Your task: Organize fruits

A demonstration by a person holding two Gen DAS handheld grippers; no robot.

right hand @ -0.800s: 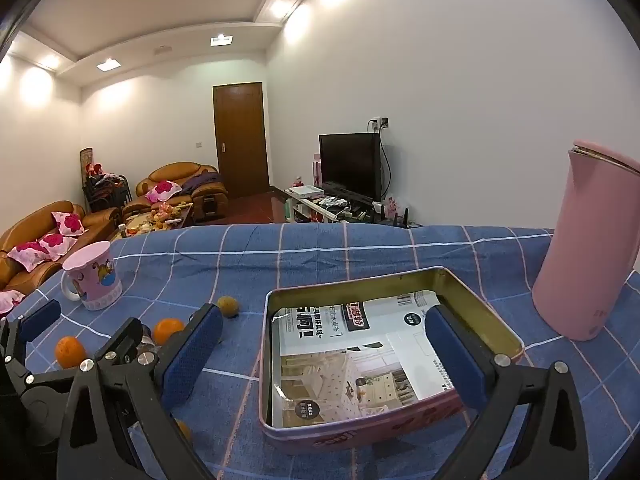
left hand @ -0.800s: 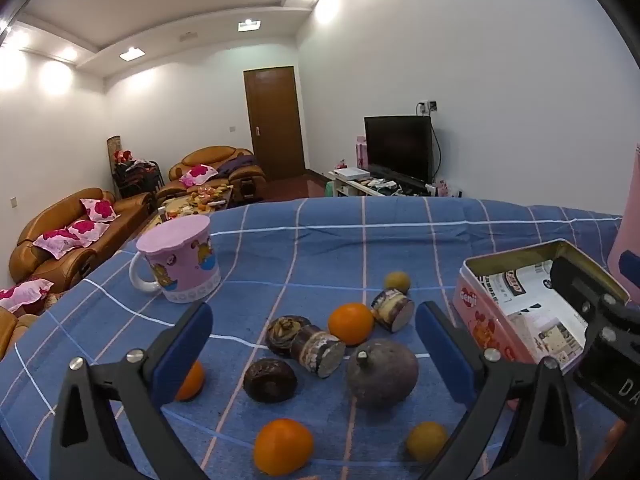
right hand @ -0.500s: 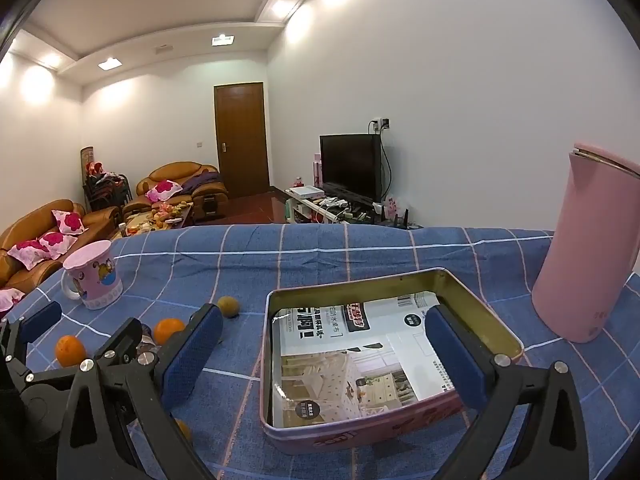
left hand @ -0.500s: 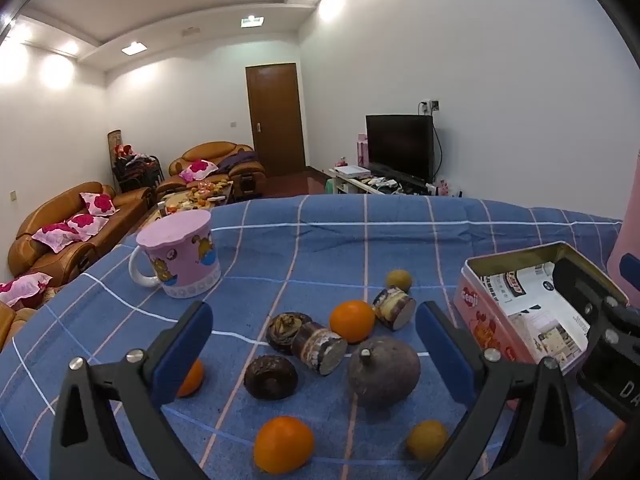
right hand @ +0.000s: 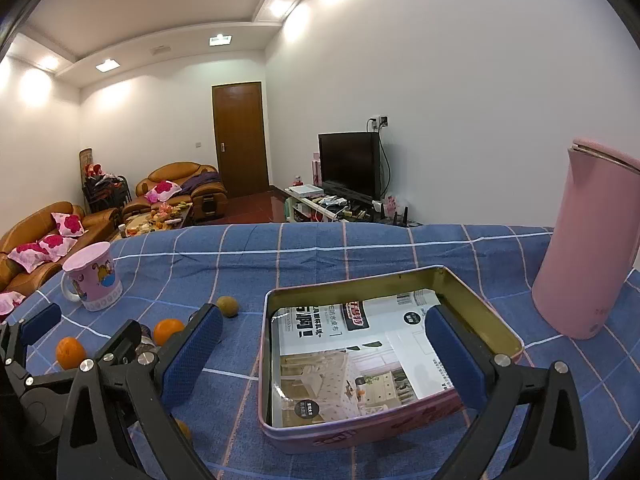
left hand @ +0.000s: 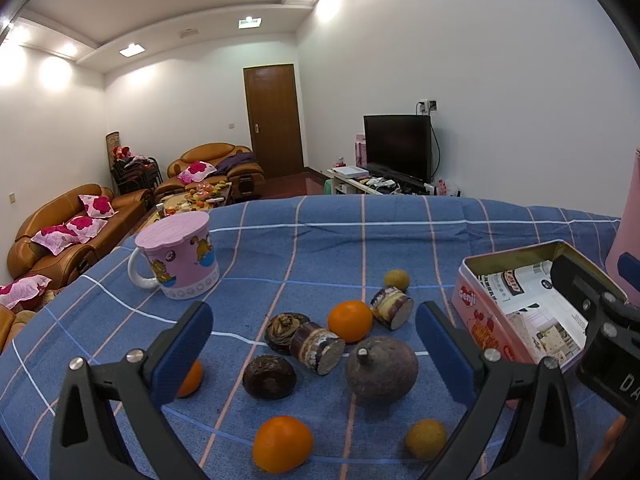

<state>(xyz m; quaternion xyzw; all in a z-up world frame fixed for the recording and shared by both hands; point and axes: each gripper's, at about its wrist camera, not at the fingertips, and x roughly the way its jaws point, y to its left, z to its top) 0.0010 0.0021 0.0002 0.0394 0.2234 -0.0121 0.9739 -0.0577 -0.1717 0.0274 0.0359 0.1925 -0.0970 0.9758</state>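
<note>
The left gripper [left hand: 312,354] hangs above the bench [left hand: 328,248], which is covered by a blue checked cloth; its jaws are spread wide and hold nothing. Between and beyond its fingers lies the loose fruit: a dark purple round fruit [left hand: 382,370] with a short stem, an orange [left hand: 350,321] behind it, a second orange [left hand: 282,444] at the near edge, a third orange [left hand: 191,378] partly hidden behind the left finger, and two small yellow-brown fruits, one near [left hand: 425,439] and one far [left hand: 397,280]. Several dark brown pieces, two of them showing pale cut faces [left hand: 318,347], sit among the fruit. A pink lidded mug [left hand: 178,260] stands well apart to the left. The right gripper [right hand: 324,354] hovers over an open pink tin [right hand: 384,430], jaws likewise wide apart and empty. The tin holds only printed paper [right hand: 360,360] lining its floor and stands to the right of the fruit. A pink kettle [right hand: 588,240] stands upright beside the tin on its right.
</note>
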